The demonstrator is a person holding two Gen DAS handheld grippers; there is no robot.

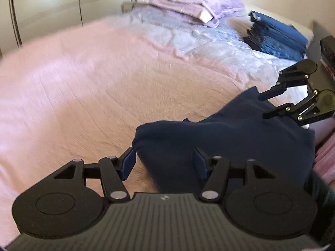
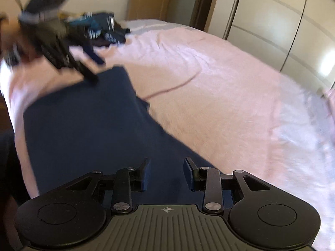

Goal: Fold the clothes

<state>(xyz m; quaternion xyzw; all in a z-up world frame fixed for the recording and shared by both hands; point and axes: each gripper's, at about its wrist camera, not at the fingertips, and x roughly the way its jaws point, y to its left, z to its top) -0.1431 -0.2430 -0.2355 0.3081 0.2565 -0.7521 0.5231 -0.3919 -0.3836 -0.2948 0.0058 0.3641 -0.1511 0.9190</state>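
Note:
A navy blue garment [image 1: 230, 142] lies folded in a thick slab on the pink bedspread [image 1: 83, 87], near the bed's edge. My left gripper [image 1: 165, 163] is open at the garment's near left corner; its right finger [image 1: 200, 163] is over the cloth and its left finger [image 1: 128, 163] over the bedspread, and nothing is pinched. The right gripper [image 1: 263, 106] hovers open at the garment's far right corner. In the right wrist view the same garment [image 2: 83, 129] spreads under my right gripper [image 2: 167, 173], whose jaws stand apart above the cloth. The left gripper [image 2: 97, 69] shows blurred at the garment's far end.
A stack of dark blue clothes [image 1: 276, 39] and lilac folded bedding [image 1: 188, 6] lie at the head of the bed. A heap of dark and striped clothes [image 2: 100, 29] sits at another corner. Wardrobe doors [image 2: 272, 21] and a wooden door [image 2: 146, 0] stand beyond the bed.

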